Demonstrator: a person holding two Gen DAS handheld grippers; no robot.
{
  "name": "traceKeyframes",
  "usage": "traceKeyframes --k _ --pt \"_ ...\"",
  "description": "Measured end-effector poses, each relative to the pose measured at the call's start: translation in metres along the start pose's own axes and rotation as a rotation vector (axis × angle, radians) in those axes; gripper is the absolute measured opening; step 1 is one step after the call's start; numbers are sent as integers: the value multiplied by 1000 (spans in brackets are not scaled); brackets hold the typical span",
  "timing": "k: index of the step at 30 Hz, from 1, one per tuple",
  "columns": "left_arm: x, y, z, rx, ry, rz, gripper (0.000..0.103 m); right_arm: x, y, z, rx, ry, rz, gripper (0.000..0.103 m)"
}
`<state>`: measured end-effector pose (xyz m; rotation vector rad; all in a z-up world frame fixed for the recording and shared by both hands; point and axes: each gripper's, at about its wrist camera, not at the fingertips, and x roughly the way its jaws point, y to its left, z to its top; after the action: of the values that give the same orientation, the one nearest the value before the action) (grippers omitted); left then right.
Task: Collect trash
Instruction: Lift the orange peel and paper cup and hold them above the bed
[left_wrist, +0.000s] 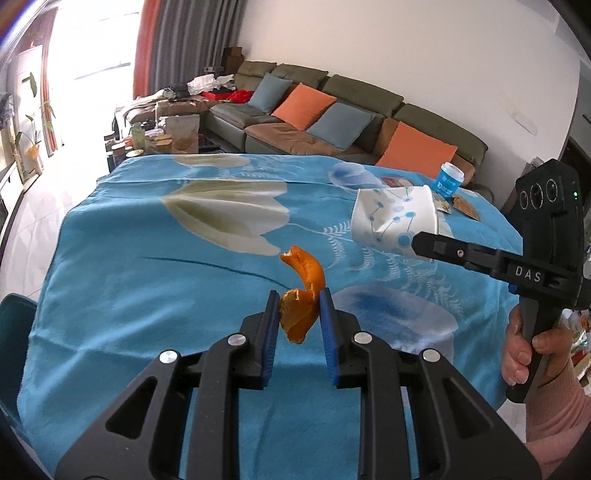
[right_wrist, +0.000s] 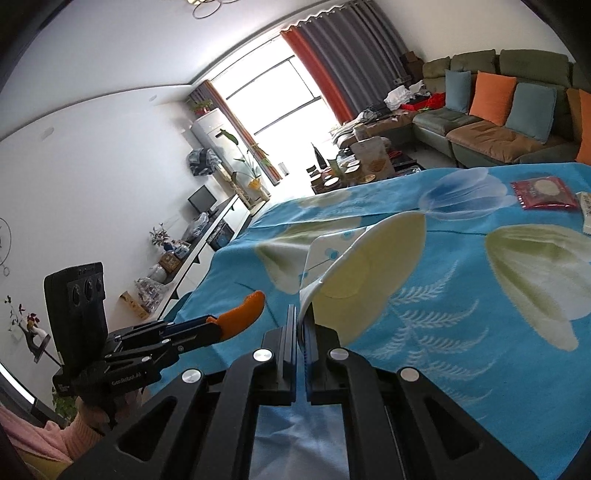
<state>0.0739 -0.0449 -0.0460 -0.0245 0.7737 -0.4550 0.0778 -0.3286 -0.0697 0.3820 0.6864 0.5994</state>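
My left gripper (left_wrist: 295, 299) is shut on a curled orange peel (left_wrist: 301, 291) and holds it above the blue flowered tablecloth (left_wrist: 147, 295). The peel also shows in the right wrist view (right_wrist: 242, 312), sticking out of the left gripper (right_wrist: 218, 325). My right gripper (right_wrist: 303, 317) is shut on the rim of a crushed white paper cup (right_wrist: 365, 273) with blue dots, held tilted above the cloth. In the left wrist view the cup (left_wrist: 395, 218) sits at the tip of the right gripper (left_wrist: 419, 242).
A blue paper cup (left_wrist: 450, 180) and brown wrappers (left_wrist: 467, 206) lie at the far right of the table. A red packet (right_wrist: 543, 192) and a white wrapper (right_wrist: 587, 212) lie on the cloth. A sofa (left_wrist: 332, 122) with cushions stands behind the table.
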Motion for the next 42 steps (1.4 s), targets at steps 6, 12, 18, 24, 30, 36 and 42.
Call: traceKeyframes --k 6,12,18,24,30,36,42 --pt "-12 4 -5 -5 -16 18 22 4 14 -1 -21 3 27 2" --pt "-21 12 -9 -20 -27 35 22 7 23 -1 -42 6 41 2" --pt "-31 16 -15 -34 -37 53 22 15 28 -4 -50 17 56 2" --pt "-40 22 -19 -51 -44 62 22 21 36 -5 -66 26 70 2" --pt "-49 25 -23 -53 -58 75 22 25 43 -6 -79 34 84 2" --pt "-55 29 -24 -59 -68 86 22 32 53 -10 -88 44 97 2" --pt "-63 32 -26 -63 -81 99 22 38 61 -12 -96 56 116 2"
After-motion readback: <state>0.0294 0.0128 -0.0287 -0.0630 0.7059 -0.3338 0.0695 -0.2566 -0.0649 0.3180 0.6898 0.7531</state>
